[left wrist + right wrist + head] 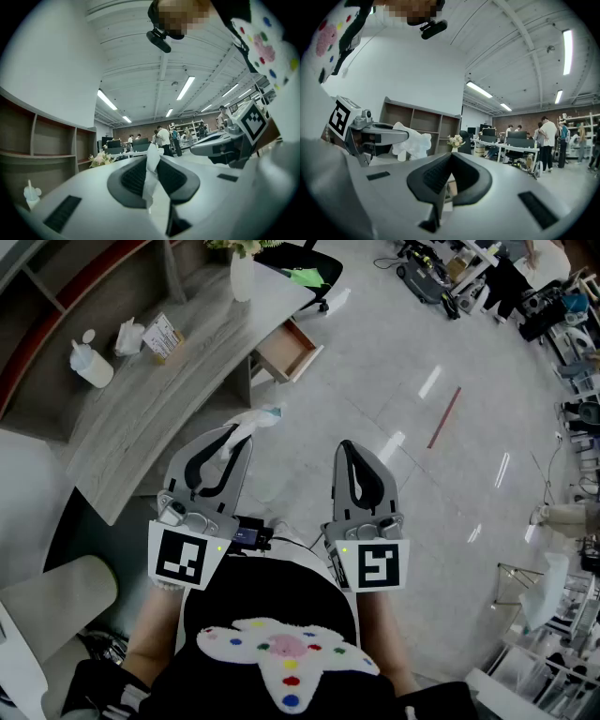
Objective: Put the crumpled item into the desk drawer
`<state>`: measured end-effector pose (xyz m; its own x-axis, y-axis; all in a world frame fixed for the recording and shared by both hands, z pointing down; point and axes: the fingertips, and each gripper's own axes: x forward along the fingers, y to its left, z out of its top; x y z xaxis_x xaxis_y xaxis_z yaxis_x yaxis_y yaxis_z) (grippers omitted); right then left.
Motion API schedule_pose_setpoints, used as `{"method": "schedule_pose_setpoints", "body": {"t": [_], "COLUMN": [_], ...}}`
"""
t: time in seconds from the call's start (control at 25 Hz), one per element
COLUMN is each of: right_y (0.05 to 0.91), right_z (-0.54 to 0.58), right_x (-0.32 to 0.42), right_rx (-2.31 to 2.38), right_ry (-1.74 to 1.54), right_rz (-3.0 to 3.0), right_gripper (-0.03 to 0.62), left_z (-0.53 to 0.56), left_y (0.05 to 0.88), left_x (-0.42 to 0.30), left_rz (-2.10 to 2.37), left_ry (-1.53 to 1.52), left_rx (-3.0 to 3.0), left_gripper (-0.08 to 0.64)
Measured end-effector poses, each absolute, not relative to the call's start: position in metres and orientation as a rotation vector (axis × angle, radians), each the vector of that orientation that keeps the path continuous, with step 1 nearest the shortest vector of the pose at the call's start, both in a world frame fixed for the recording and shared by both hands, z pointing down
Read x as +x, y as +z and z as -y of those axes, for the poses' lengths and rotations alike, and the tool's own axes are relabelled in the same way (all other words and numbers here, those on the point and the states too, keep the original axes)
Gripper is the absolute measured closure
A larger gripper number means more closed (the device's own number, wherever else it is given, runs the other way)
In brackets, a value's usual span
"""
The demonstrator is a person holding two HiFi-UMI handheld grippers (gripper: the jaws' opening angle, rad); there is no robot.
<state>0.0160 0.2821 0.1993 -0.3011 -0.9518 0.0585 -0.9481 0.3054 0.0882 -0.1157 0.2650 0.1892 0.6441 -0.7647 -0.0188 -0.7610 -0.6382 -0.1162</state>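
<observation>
Tissue (pixel 253 419): pinched in left gripper (pixel 232 434), well short of drawer (pixel 287 350).
Drawer: open, awaiting tissue.
Right gripper (pixel 348 445): closed, empty.

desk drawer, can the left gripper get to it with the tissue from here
Likely yes, after a step closer: the desk drawer stands pulled open, only bare floor lies between it and the left gripper, which is shut on the crumpled tissue.

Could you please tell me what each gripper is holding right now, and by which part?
The left gripper pinches the crumpled tissue by one end; the rest bunches out past the jaw tips. The right gripper is shut and holds nothing.
</observation>
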Motion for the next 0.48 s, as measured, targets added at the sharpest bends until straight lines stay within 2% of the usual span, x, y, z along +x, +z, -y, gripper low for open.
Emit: {"method": "schedule_pose_setpoints", "body": {"t": [0.48], "right_y": [0.2008], "right_z": [-0.2810], "right_x": [0.0216], "right_rx": [1.802], "right_ry": [-0.102], "right_rz": [2.432], "right_gripper": [0.588], "left_z": [-0.2646], "left_y": [0.1890], "left_x": [-0.1145], "left_rz": [-1.280], "left_ry": [-0.040], "left_rx": [-2.749], "left_gripper": [0.494]}}
